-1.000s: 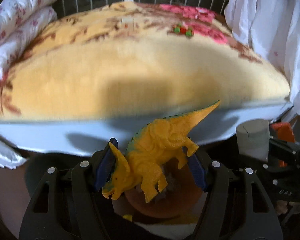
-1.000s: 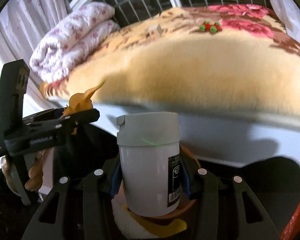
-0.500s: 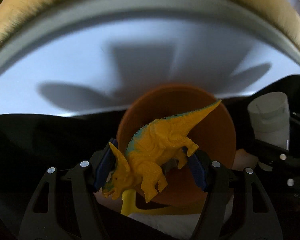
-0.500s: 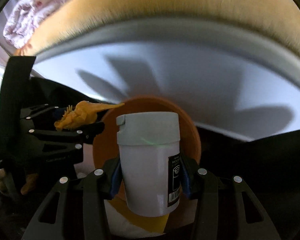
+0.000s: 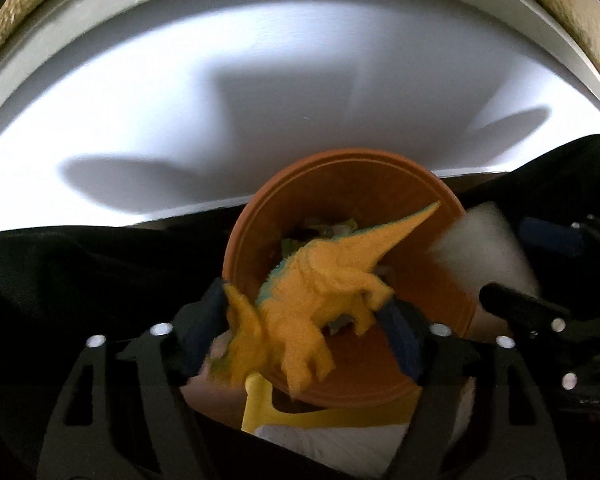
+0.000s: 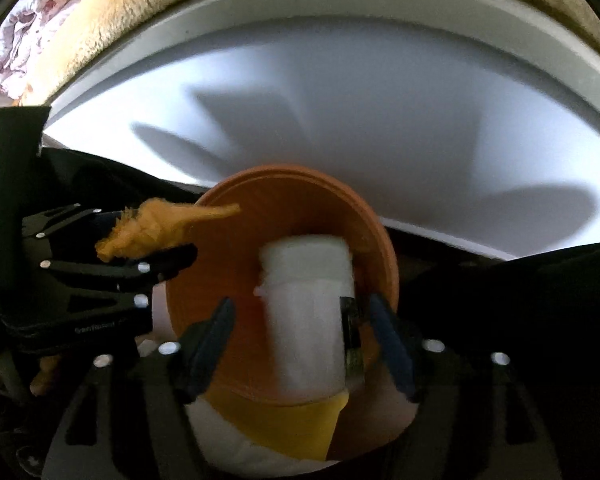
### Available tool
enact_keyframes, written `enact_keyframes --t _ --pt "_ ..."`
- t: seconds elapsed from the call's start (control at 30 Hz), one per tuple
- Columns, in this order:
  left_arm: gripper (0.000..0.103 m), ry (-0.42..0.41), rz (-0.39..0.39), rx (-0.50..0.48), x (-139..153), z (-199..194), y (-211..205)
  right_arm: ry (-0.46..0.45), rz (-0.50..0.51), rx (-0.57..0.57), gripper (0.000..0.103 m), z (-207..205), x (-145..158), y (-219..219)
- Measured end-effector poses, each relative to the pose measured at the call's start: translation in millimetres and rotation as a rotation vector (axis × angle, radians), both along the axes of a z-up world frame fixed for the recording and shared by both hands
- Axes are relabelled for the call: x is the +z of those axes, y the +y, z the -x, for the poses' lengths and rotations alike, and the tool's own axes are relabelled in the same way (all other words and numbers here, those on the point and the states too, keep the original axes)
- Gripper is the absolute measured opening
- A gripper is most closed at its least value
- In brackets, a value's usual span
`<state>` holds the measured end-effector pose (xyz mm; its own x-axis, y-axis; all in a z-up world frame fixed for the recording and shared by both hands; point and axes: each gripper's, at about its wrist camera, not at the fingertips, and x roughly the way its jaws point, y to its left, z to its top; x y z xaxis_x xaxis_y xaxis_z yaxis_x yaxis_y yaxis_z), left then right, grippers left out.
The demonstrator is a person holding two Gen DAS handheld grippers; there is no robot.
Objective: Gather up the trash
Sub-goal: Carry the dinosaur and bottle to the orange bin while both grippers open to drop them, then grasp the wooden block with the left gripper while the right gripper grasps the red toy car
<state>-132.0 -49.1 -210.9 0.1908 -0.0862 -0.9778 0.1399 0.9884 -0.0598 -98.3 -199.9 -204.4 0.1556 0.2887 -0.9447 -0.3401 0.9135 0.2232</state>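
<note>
My left gripper holds a yellow toy dinosaur between its blue pads, over the mouth of a brown round bin. The dinosaur looks blurred and its jaws stand a little wider than its body. My right gripper is open; a white bottle with a grey cap is blurred between its spread pads, above the same bin. The left gripper and dinosaur show at the left of the right wrist view. The bottle shows at the right of the left wrist view.
The bin stands against the white bed frame side, under a yellow fleece blanket. Black fabric lies on both sides of the bin. White material with a yellow strip sits below the bin's near rim.
Both grippers have tilted down and moved closer over the bin. The right jaws have opened and the bottle is slipping free. The left jaws have widened around the dinosaur.
</note>
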Motion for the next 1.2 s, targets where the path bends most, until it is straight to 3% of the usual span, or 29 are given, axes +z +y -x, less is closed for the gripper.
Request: enact_keyframes --t 0.23,0.37,0.53,0.63,0.73,0.83,1.07,1.2 --pt "0.080 -0.039 -0.006 0.003 10 6 -8 -0.022 -0.027 -0.045 0.069 3 7 -14" --pt "0.080 -0.087 0.031 -0.005 36 13 -2 -0.053 -0.047 -0.055 0.069 5 18 -22" --pt "0.080 -0.265 0.051 -0.092 119 24 19 -0.137 -0.096 -0.028 0.075 17 50 -40" --pt "0.085 -0.404 0.022 -0.132 169 7 28 -0.185 -0.156 0.001 0.075 22 65 -40" --pt "0.089 -0.538 -0.033 -0.137 204 -34 37 -0.239 -0.196 0.035 0.076 24 83 -39" --pt "0.089 -0.574 -0.053 -0.100 222 -93 43 -0.295 -0.199 0.050 0.078 23 99 -39" --pt "0.089 -0.583 -0.030 0.084 207 -212 29 -0.343 -0.204 0.008 0.079 15 106 -45" --pt "0.089 -0.506 -0.020 0.150 188 -269 27 -0.348 -0.194 -0.015 0.079 8 106 -55"
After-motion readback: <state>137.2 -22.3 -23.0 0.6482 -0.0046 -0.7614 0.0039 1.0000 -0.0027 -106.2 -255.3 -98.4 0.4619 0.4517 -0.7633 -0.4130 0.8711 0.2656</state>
